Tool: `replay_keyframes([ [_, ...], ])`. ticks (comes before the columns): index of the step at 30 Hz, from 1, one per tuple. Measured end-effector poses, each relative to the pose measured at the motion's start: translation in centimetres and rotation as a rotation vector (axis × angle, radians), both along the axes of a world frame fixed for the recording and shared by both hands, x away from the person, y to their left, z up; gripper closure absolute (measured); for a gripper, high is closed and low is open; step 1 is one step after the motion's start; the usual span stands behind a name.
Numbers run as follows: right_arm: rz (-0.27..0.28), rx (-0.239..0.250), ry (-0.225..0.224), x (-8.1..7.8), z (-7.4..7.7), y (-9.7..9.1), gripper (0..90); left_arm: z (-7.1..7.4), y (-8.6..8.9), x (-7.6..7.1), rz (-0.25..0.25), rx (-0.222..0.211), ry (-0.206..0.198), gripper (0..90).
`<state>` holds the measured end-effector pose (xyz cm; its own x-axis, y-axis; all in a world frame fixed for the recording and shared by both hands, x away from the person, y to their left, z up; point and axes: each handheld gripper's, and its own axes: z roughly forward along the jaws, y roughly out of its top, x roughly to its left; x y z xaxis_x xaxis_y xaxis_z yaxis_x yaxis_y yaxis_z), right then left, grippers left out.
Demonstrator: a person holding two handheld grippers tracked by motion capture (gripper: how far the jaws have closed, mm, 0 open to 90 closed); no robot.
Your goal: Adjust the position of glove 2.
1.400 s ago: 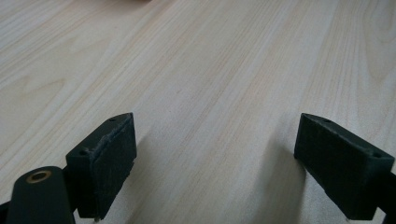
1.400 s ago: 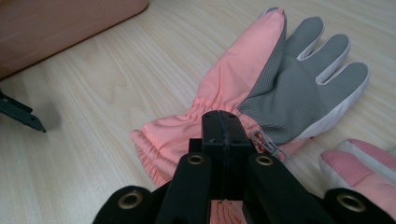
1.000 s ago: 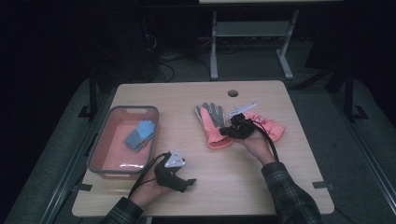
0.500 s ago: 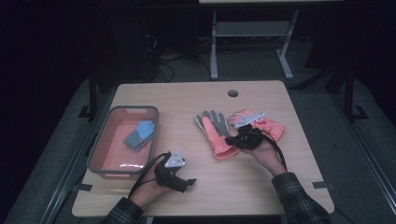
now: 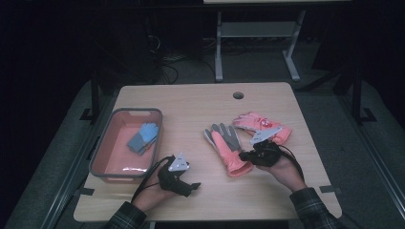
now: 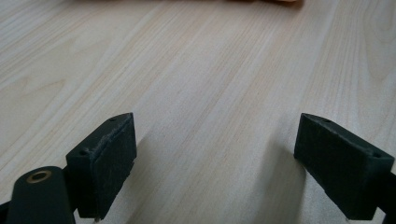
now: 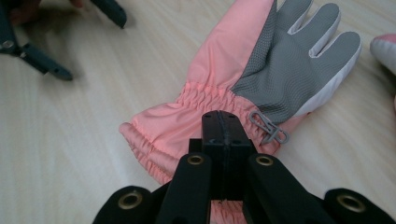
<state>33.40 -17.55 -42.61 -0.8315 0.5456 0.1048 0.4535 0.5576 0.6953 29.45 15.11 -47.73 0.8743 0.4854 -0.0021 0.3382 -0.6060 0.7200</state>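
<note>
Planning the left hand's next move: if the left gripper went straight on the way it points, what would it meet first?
Bare wooden tabletop ahead of the open left gripper; farther on, probably the cuff of the pink glove with grey palm, though depth is unclear.

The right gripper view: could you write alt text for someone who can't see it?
A black claw, jaws pressed together, sits at the gathered cuff of a pink glove with a grey textured palm, lying flat on a pale wooden table. A small grey clip hangs at the glove's wrist.
</note>
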Motion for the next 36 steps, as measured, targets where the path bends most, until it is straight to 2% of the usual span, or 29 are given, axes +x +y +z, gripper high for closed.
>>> replay_keyframes([
  [7,-0.003,-0.002,0.002,-2.2,0.5,-1.9,90.0,0.0,0.0,0.0,0.005,-0.008,0.005,12.3],
  [10,-0.022,0.02,-0.013,-2.2,1.0,-2.3,90.0,0.0,0.0,0.0,0.004,-0.004,0.003,12.2],
  [13,-0.047,0.023,-0.025,-1.3,1.3,-2.1,90.0,0.0,0.0,0.0,0.004,-0.003,0.002,12.2],
  [14,-0.07,0.021,-0.021,-0.2,1.2,-1.7,90.0,0.0,0.0,0.0,0.003,0.0,0.002,12.2],
  [18,-0.1,0.021,-0.001,1.7,0.6,-0.8,89.9,0.0,0.0,0.0,0.005,-0.001,0.006,12.2],
  [22,-0.128,0.0,0.021,2.9,-0.3,-0.1,89.9,0.0,0.0,0.0,0.007,-0.001,0.006,12.2],
  [24,-0.132,0.008,0.025,3.3,-0.6,0.2,89.9,0.0,-0.1,0.0,0.007,0.001,0.006,12.2],
  [28,-0.094,-0.044,0.025,3.8,-1.5,1.4,90.0,0.0,-0.1,0.0,0.007,0.001,0.006,12.3],
  [31,-0.051,-0.056,0.024,3.9,-2.1,2.1,90.0,0.0,-0.1,0.0,0.007,0.003,0.006,12.2],
  [36,0.039,-0.049,0.024,3.3,-2.2,3.2,90.0,0.0,-0.1,0.0,0.007,0.003,0.006,12.2],
])
